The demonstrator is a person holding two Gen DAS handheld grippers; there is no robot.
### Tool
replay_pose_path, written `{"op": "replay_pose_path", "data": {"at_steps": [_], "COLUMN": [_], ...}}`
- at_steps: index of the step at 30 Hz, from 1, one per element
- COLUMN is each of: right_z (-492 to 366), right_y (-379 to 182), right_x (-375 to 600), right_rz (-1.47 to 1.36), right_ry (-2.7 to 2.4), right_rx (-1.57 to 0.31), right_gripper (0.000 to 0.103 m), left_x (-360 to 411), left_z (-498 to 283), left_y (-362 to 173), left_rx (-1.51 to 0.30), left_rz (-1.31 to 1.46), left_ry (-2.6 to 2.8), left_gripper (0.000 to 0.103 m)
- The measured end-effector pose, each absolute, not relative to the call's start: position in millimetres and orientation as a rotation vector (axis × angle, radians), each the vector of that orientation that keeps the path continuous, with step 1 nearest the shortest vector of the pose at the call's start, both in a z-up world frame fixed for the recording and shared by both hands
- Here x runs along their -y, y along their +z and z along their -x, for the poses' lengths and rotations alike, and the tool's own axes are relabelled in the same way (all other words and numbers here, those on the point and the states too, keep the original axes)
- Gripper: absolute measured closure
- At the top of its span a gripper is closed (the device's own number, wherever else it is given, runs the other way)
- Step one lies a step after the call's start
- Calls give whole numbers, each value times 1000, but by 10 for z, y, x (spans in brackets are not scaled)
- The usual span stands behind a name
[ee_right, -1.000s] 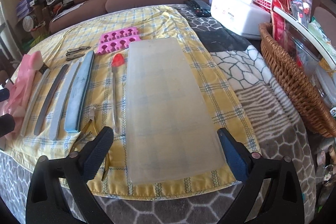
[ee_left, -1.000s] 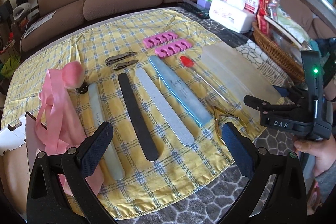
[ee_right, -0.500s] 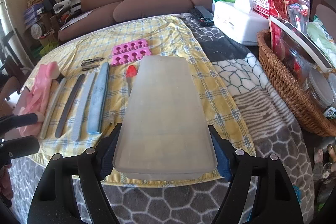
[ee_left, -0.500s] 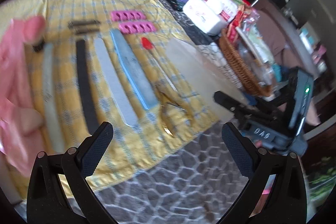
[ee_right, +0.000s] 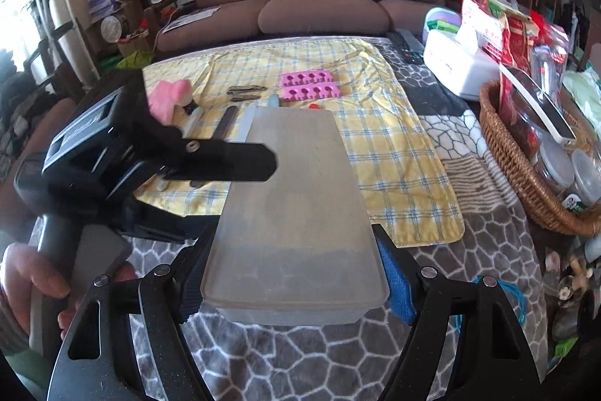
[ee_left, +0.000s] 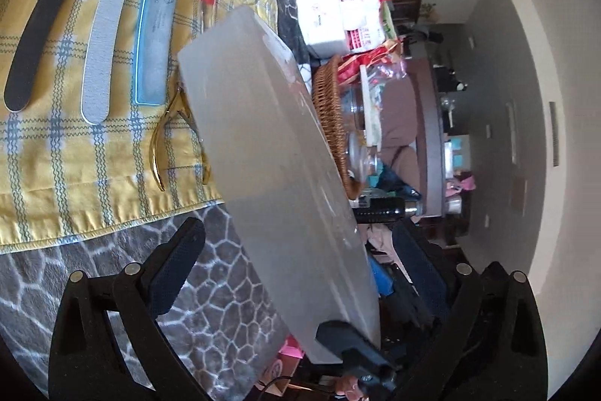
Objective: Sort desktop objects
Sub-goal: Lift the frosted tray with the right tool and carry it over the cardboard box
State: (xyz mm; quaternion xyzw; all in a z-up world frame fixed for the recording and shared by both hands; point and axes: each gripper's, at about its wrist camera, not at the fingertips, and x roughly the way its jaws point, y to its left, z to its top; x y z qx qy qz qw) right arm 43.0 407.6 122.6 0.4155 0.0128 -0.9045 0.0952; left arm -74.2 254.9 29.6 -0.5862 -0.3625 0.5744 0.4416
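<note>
Brown sofa behind, our yellow checked cloth [ee_right: 390, 153] carries the nail tools. Our right gripper [ee_right: 296, 284] pinches the frosted box [ee_right: 296, 198] by its near end, long axis pointing away over the cloth's near edge; our left gripper [ee_left: 300, 273] straddles it, spread wide.

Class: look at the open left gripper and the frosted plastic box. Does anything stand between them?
Nothing visible does. The frosted plastic box, clamped at its near end by the right gripper, already lies between the jaws of the left gripper, which are spread wide.
</note>
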Motion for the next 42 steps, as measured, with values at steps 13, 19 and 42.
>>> {"op": "replay_pose_path", "data": {"at_steps": [13, 19, 42], "right_z": [-423, -384, 234], "right_y": [1908, 2068, 1059], "right_x": [-2810, -1950, -130], "right_rz": [-1005, -884, -1022], "right_ry": [-2479, -2325, -1944], "right_rx": [-216, -324, -708], "right_gripper": [24, 24, 24], "left_x": [-931, 327, 2095], "left_z": [872, 911, 1137], "left_y": [1199, 1468, 750], "left_rx": [881, 918, 1050], "left_rz": [1260, 1177, 1108], "left_ry": [1577, 1729, 1920], "left_gripper": [44, 43, 43]}}
